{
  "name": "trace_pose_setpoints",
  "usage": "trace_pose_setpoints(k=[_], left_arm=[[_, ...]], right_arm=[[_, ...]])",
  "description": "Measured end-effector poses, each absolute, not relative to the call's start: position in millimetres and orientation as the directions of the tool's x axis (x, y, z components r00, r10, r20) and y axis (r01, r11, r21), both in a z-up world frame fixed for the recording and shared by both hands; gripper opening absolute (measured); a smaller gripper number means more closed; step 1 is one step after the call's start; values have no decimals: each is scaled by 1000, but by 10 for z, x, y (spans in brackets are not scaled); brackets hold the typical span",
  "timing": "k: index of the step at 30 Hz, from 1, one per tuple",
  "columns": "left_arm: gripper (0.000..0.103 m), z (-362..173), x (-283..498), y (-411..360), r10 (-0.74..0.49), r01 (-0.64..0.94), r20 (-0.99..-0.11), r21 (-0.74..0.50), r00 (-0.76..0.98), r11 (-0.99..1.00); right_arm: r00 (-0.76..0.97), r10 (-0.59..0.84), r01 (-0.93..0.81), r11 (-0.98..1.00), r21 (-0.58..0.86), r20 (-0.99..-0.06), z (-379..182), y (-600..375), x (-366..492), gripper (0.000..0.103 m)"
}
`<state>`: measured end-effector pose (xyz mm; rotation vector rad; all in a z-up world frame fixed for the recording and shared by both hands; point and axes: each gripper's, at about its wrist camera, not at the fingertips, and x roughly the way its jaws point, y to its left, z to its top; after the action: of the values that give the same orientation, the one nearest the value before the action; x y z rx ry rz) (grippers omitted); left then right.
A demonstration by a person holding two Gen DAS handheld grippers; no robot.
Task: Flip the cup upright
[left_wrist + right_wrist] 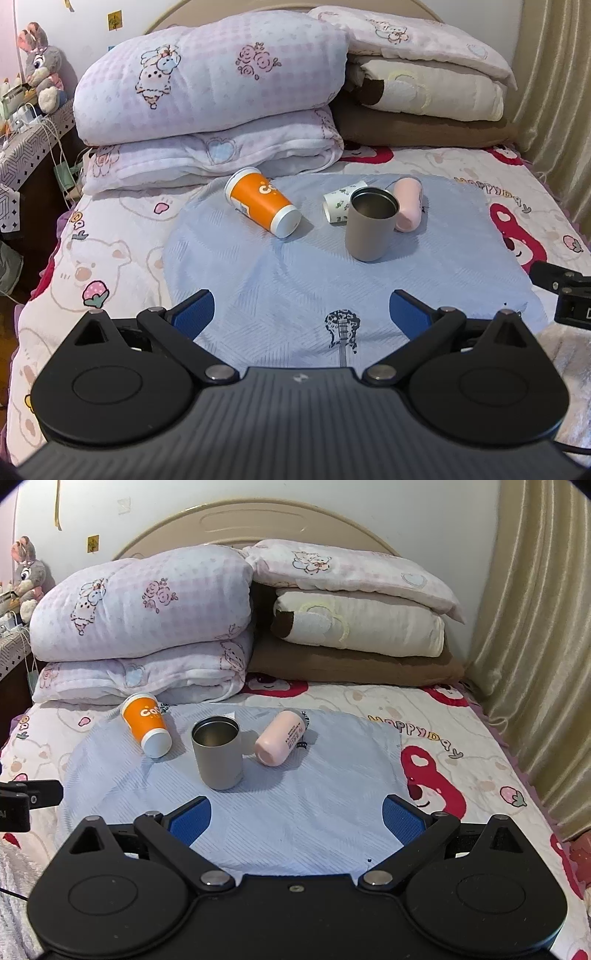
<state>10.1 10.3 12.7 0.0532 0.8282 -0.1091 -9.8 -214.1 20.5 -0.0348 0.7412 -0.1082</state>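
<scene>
A grey metal-lined cup [369, 225] [218, 753] stands upright on the light blue cloth [295, 273] [295, 805]. An orange paper cup [260, 206] [147, 725] lies on its side to its left. A pink cup [406, 205] [280, 738] lies on its side to its right. A small white patterned paper cup [338, 201] lies on its side behind the grey cup, seen only in the left wrist view. My left gripper [302, 314] is open and empty, short of the cups. My right gripper [297, 819] is open and empty, in front of the grey cup.
Folded quilts [207, 92] [140, 627] and pillows [424, 88] [354, 620] are stacked at the bed's head behind the cups. A curtain [535, 664] hangs at the right. A side table with a plush rabbit [40, 62] stands at the left.
</scene>
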Motion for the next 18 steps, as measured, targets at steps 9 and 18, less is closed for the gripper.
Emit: trace_pose_setpoints(k=[9, 18], left_arm=[[103, 102, 162, 131, -29, 84, -764, 34, 644, 996], [103, 81, 215, 141, -8, 73, -783, 48, 622, 996]], right_arm=[[720, -117, 84, 993, -82, -684, 172, -2111, -93, 101], [715, -128, 95, 992, -86, -687, 175, -2126, -87, 101]])
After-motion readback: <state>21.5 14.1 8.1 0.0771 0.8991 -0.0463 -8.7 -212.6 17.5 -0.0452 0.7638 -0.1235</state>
